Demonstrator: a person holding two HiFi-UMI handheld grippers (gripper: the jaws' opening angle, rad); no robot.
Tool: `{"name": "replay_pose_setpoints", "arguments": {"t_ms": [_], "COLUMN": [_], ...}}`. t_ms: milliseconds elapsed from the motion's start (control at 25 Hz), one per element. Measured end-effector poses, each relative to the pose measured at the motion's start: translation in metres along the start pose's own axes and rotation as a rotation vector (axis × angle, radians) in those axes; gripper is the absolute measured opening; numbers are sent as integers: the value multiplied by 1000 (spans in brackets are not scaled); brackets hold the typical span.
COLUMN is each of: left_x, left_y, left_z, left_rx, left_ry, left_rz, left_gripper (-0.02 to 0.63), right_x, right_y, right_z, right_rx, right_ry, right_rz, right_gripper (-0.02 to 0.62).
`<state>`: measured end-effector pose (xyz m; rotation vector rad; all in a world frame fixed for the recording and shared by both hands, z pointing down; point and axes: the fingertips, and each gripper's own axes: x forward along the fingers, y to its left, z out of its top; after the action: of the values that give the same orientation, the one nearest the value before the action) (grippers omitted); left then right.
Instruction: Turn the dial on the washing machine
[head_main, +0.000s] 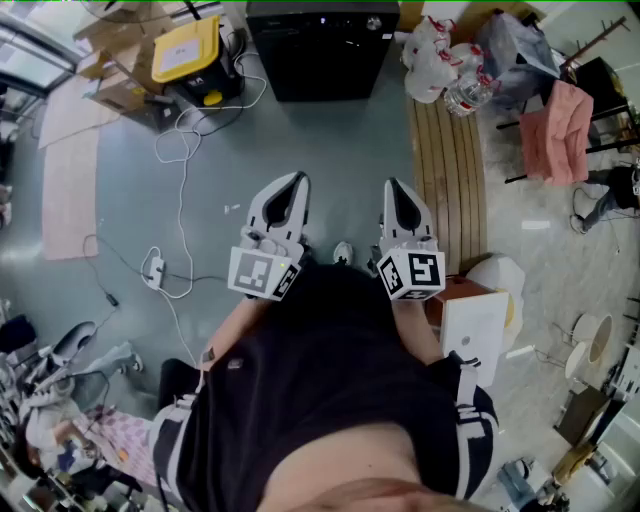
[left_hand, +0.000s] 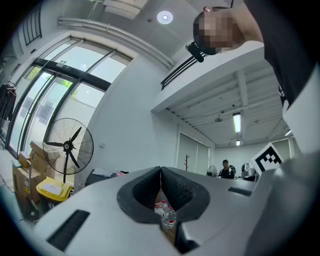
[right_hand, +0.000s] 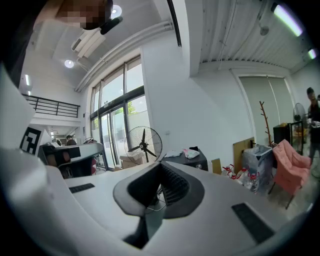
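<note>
The black box-shaped washing machine (head_main: 322, 45) stands on the grey floor (head_main: 330, 160), and only the head view shows it from above, its dial too small to pick out, well ahead of my left gripper (head_main: 297, 180) and right gripper (head_main: 393, 186), whereas each gripper view shows my fingers pressed together on nothing.

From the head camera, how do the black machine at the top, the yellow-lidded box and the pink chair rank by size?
1. black machine
2. pink chair and yellow-lidded box: these look about alike, so I leave them unranked.
</note>
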<state>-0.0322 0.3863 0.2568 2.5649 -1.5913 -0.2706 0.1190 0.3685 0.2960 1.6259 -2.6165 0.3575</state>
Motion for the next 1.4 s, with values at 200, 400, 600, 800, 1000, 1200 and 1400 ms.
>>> {"name": "replay_pose_setpoints", "arguments": {"t_ms": [200, 400, 600, 800, 1000, 1200, 1400], "left_x": [-1, -2, -6, -13, -26, -27, 2], "left_y": [1, 5, 11, 27, 61, 97, 121], "left_z": [-2, 1, 2, 3, 1, -7, -18], "left_rx": [2, -2, -4, -1, -12, -27, -35], "left_ry": [-6, -8, -12, -8, 1, 5, 27], "left_rz": [-6, -5, -8, -5, -6, -32, -41], "left_gripper": [21, 21, 21, 22, 21, 21, 21], "right_x": [1, -1, 7, 22, 44, 73, 115], "right_y": [1, 5, 11, 22, 43, 56, 42], "right_z": [-2, 7, 8, -2, -13, -27, -36], "right_rx": [-5, -1, 14, 31, 48, 54, 78], "right_ry": [-3, -56, -79, -40, -25, -22, -4], "right_rz": [-1, 3, 22, 12, -5, -35, -43], "right_gripper": [25, 25, 149, 168, 176, 176, 176]}}
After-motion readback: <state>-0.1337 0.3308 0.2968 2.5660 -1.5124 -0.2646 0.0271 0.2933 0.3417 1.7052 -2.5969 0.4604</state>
